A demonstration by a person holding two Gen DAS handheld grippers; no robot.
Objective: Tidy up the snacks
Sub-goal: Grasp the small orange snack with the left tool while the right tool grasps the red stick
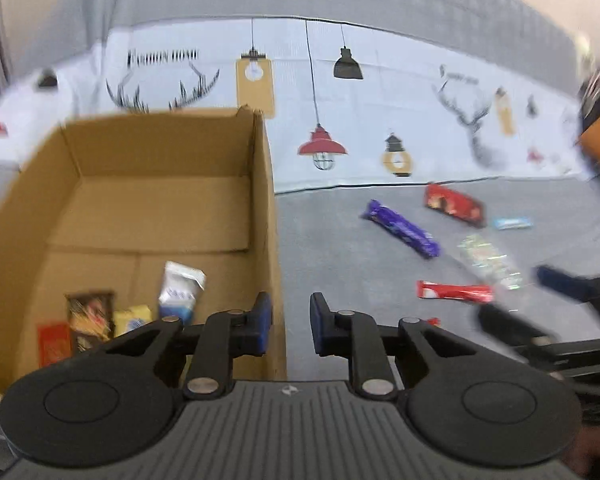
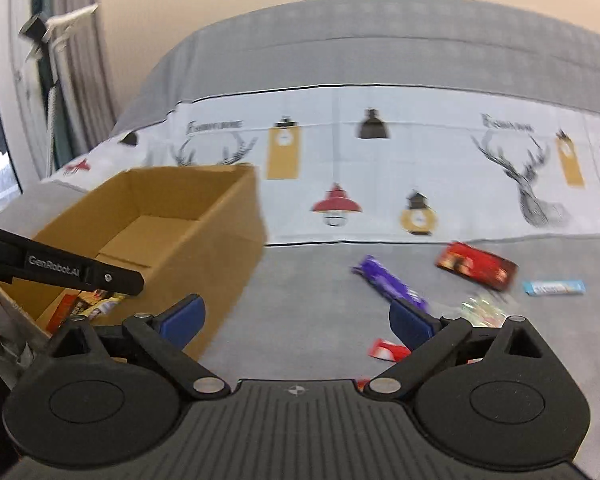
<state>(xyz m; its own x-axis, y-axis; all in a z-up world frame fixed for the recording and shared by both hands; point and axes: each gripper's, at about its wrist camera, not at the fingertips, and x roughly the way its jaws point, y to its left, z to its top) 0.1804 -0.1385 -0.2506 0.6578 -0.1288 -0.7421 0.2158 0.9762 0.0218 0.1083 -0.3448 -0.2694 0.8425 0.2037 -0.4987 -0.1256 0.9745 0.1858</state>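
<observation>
Cardboard box [image 1: 148, 208] sits at the left of the grey surface and serves as landmark. Inside it, at the near end: a white-blue pouch [image 1: 180, 294] and several small packets. Right of the box, loose snacks lie apart: purple bar [image 1: 400, 228], red carton [image 1: 454, 205], red wrapper [image 1: 454, 292]. Left gripper [image 1: 290, 326] straddles the box's right wall, jaws narrowly apart, empty. Right gripper [image 2: 296, 320] spread wide, empty, aimed toward the loose snacks, likely for the next pickup.

Both wrist views are aimed downward along the fingers; the cardboard box [image 1: 160, 208] [image 2: 172, 220] and grey surface [image 1: 340, 272] [image 2: 308, 300] are shared.
</observation>
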